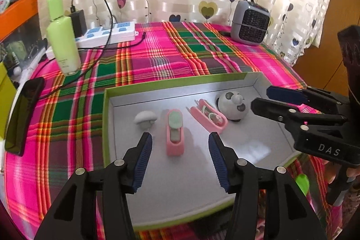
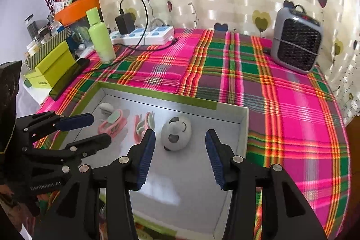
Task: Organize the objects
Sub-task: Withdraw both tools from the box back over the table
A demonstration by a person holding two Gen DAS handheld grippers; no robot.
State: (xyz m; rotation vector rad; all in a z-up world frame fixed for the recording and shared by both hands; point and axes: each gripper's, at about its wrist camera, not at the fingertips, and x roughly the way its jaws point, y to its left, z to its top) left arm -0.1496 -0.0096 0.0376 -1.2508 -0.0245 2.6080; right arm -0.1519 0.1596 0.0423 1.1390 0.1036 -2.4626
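Four small items sit in a row in the shallow green-rimmed tray [image 1: 108, 118] on the plaid-covered counter [image 1: 157, 60]; L to R in left wrist view: grey mushroom-shaped piece [image 1: 145, 119], pink clip w/ pale-green insert [image 1: 175, 135], second pink clip [image 1: 210, 117], panda ball [image 1: 232, 108] near far right corner; left claw [image 1: 180, 159] hangs over the first pink clip, jaws apart, nothing between pads; right claw [image 2: 180, 156] same, jaws apart above the panda, not touching it. Handling, as a guess: all look light, hard plastic; panda is round + glossy, prob. rolls or slips, so take it across its widest part; clips narrow, best pinched across long sides, insert may pop loose; mushroom piece best pinched at cap. Hard to read: clips are motion-blurred in right wrist view; what the clips really are is unclear; tray's near edge is cut off behind the claws; a green bit [image 1: 302, 181] by the tray's near right corner is unidentifiable.
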